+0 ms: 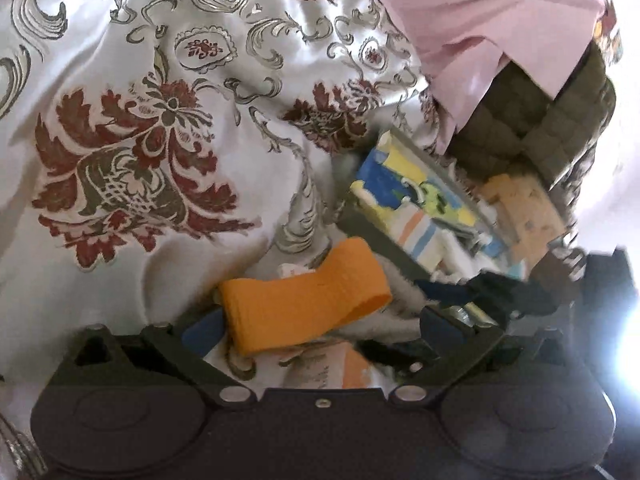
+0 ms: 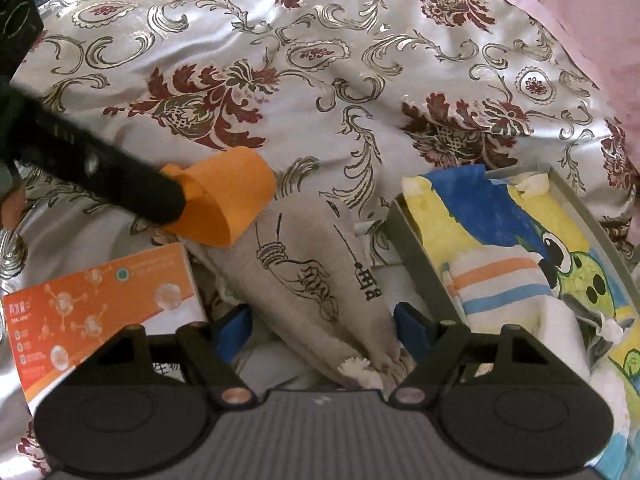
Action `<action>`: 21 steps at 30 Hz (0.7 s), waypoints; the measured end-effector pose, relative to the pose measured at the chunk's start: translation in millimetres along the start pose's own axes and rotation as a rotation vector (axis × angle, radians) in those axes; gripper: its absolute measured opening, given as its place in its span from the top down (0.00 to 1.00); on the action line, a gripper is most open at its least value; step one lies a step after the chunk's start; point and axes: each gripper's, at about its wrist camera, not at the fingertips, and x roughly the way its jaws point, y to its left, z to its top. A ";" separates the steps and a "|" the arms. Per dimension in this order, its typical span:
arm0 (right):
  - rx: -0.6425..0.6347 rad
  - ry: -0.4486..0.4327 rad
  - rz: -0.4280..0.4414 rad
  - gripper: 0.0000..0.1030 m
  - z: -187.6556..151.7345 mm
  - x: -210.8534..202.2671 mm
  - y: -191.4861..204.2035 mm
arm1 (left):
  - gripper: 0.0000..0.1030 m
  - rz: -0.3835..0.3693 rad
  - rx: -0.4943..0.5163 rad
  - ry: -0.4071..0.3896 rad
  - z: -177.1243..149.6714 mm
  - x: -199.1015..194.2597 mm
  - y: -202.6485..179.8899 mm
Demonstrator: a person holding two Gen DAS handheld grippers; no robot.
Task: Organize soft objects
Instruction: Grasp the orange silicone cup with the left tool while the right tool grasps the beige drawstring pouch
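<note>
A satin bedspread with dark red flowers and grey scrolls covers nearly everything in sight, and a pale pink sheet lies over its far corner. Sunk into the bedspread sits a grey tray, my landmark here. Inside the tray lies a folded towel painted in blue and yellow with a green frog, and a white cloth with orange and blue stripes rests on top of it. Just beside the tray, on its near-left side, lies a beige cloth printed with a black hand drawing. The right gripper has its blue pads on either side of that cloth, not visibly pressing it. Farther from the tray, past the beige cloth, lies an orange and white box. Above the box, the left gripper stands spread wide, an orange cloth loop draped over one finger, unclamped.
</note>
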 end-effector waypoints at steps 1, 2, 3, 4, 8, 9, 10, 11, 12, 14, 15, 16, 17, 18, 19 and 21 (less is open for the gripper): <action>-0.001 -0.001 -0.002 0.22 0.2 0.0 0.8 | 0.01 -0.009 -0.008 -0.004 2.1 0.7 0.5; 0.000 -0.003 -0.004 0.22 0.0 0.2 1.3 | 0.01 -0.011 -0.019 -0.002 5.0 2.8 1.1; 0.001 -0.004 -0.005 0.21 0.0 0.5 1.8 | 0.01 -0.012 -0.035 0.005 7.4 5.4 2.3; 0.003 -0.004 -0.007 0.21 0.0 1.1 2.2 | 0.01 -0.013 -0.059 0.015 10.3 8.5 4.7; 0.009 -0.002 -0.006 0.21 -1.5 1.2 3.9 | 0.02 0.010 -0.103 0.056 15.6 19.2 10.8; 0.007 0.000 -0.006 0.22 -1.7 0.7 4.4 | 0.03 0.015 -0.089 0.060 15.2 20.0 10.0; 0.005 0.000 -0.008 0.22 -1.9 0.0 5.0 | 0.03 0.015 -0.077 0.063 14.5 20.7 9.1; 0.005 -0.001 -0.012 0.24 -2.0 -0.8 5.4 | 0.05 0.016 -0.066 0.066 13.8 21.3 7.9; 0.010 -0.004 -0.019 0.25 -2.6 -1.4 6.1 | 0.09 0.019 -0.051 0.070 13.1 22.1 6.2; 0.027 -0.015 -0.041 0.26 -4.7 -3.1 8.6 | 0.12 0.040 -0.020 0.079 12.0 23.5 3.4; 0.031 -0.024 -0.052 0.28 -6.4 -4.4 11.5 | 0.14 0.048 -0.011 0.076 11.6 22.9 3.2; 0.030 -0.032 -0.066 0.29 -7.6 -5.5 14.7 | 0.15 0.051 -0.007 0.073 11.4 22.2 3.2; 0.027 -0.039 -0.078 0.32 -9.5 -6.5 18.2 | 0.17 0.054 -0.007 0.070 11.3 21.5 3.4; 0.024 -0.043 -0.091 0.35 -11.1 -7.3 21.2 | 0.18 0.058 -0.011 0.066 11.5 20.6 4.1; 0.020 -0.047 -0.105 0.37 -12.7 -7.9 24.6 | 0.19 0.061 -0.016 0.063 11.6 20.0 4.7; 0.017 -0.052 -0.128 0.44 -15.0 -9.2 28.1 | 0.23 0.066 -0.021 0.058 11.1 18.0 5.8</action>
